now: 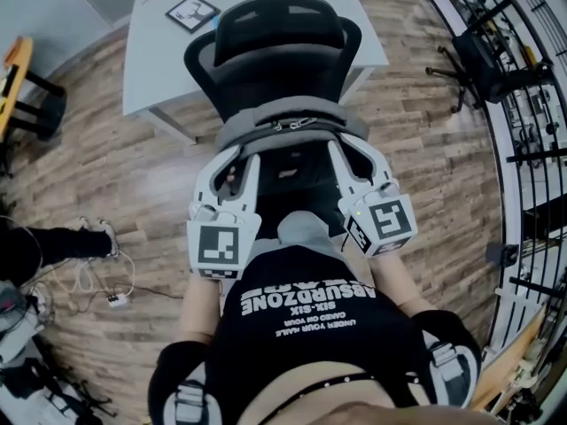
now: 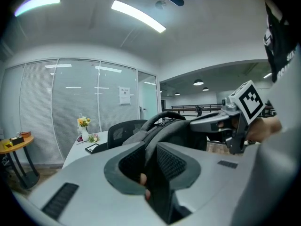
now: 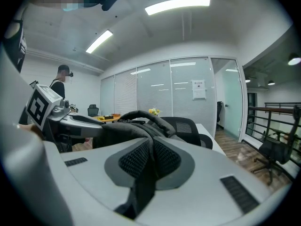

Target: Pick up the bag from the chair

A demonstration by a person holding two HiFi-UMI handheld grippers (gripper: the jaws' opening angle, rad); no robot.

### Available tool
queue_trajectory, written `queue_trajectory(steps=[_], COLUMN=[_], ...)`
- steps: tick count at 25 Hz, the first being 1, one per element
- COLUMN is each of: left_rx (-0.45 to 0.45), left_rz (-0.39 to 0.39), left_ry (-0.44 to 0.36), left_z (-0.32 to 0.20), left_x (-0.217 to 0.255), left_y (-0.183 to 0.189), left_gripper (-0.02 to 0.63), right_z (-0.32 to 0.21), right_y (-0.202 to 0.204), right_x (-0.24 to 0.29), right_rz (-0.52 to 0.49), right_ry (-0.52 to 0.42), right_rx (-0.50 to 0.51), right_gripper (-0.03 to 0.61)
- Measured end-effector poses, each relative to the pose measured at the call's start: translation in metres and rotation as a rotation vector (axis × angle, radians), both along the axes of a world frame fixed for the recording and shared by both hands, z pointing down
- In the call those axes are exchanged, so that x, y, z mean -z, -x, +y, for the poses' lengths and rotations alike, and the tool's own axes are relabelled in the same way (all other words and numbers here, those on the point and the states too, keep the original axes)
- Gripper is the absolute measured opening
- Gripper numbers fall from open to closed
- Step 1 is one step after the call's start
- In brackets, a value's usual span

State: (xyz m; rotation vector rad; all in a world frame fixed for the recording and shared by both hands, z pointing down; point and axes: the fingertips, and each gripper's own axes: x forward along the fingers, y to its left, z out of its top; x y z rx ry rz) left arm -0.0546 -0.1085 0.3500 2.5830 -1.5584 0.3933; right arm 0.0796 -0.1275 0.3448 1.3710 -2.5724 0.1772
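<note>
A grey backpack (image 1: 283, 124) with a zipped top and a curved handle sits in front of the black mesh office chair's backrest (image 1: 275, 42). I cannot tell whether it still rests on the seat. My left gripper (image 1: 232, 156) is at the bag's left side and my right gripper (image 1: 344, 153) at its right. In the left gripper view the left gripper (image 2: 153, 160) is shut on a dark bag strap (image 2: 159, 187), with the bag's body (image 2: 174, 128) beyond. In the right gripper view the right gripper (image 3: 149, 157) is shut on the other strap (image 3: 142, 188).
A white desk (image 1: 151, 56) stands behind the chair with a framed picture (image 1: 192, 11) and flowers (image 2: 83, 123). A metal railing (image 1: 523, 122) and another chair (image 1: 487, 60) are to the right. Cables (image 1: 93, 273) lie on the wooden floor at left. A person (image 3: 60, 83) stands far off.
</note>
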Motion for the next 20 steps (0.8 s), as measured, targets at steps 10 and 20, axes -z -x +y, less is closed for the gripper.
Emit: queue_trajectory(steps=[10, 20], left_rx=[-0.02, -0.02], left_rz=[0.005, -0.005], left_ry=[0.007, 0.019], left_z=[0.0013, -0.0062], left_x=[-0.0002, -0.0048], left_y=[-0.0057, -0.0008], left_gripper=[0.086, 0.084], right_z=[-0.0004, -0.0071], right_y=[-0.0047, 0.0002], right_x=[0.0017, -0.0045], right_rz=[-0.006, -0.01], right_ry=[0.003, 0.021], right_rx=[-0.01, -0.007], right_gripper=[0.044, 0.044])
